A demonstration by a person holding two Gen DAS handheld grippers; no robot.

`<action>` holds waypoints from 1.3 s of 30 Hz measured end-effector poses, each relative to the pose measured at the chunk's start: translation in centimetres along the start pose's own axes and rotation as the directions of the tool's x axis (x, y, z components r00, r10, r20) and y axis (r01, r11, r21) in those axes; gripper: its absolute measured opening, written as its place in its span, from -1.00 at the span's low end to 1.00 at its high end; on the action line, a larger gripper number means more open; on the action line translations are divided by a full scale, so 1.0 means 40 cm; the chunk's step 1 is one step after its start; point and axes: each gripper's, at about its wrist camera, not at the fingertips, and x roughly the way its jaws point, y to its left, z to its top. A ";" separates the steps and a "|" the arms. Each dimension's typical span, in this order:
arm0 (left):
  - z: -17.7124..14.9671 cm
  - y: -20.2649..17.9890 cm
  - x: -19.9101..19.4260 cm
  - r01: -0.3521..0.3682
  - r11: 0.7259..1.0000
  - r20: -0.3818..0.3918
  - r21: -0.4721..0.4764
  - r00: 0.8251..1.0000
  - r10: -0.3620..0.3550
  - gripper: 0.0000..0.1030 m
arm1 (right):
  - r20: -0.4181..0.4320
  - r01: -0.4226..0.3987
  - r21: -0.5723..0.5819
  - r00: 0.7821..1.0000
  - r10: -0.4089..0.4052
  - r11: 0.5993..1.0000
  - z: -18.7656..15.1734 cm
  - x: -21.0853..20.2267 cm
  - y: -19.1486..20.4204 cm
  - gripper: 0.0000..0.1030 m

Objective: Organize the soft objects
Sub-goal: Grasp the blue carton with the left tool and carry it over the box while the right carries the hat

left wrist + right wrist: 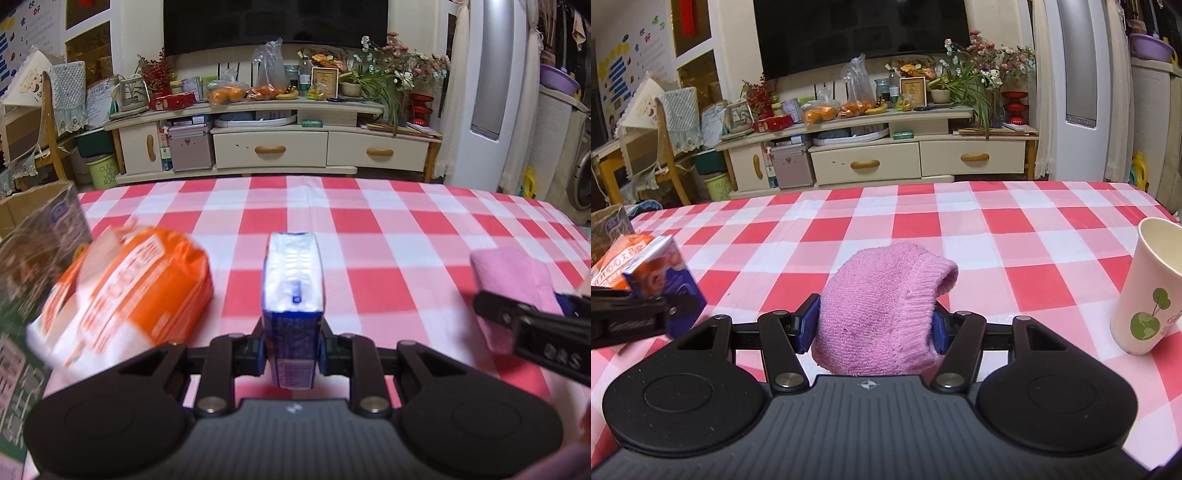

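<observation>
While the left tongs [291, 345] pinch a tissue pack [291, 291] – the right tongs [873, 325] clamp a pink cloth [882, 310].

My left gripper [291, 349]: angled downward, blue pads clamped narrow on a small blue tissue pack [293, 295]. My right gripper [873, 325]: angled downward, jaws about half spread, pads pressing both sides of a pink knitted cloth [882, 306].
</observation>
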 end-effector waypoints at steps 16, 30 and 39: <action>-0.069 0.031 -0.112 0.045 0.997 0.005 0.066 0.999 -0.045 -0.56 | -0.045 -0.023 0.024 0.999 0.024 0.999 -0.059 -0.072 0.047 0.40; -0.069 0.081 -0.181 0.068 0.995 0.057 0.066 0.996 -0.072 -0.56 | -0.024 0.009 -0.002 1.000 -0.009 1.000 -0.085 -0.164 0.099 0.40; -0.048 0.133 -0.227 0.083 0.996 0.093 0.041 0.992 -0.086 -0.56 | -0.015 0.010 -0.030 1.000 -0.011 1.000 -0.089 -0.198 0.155 0.40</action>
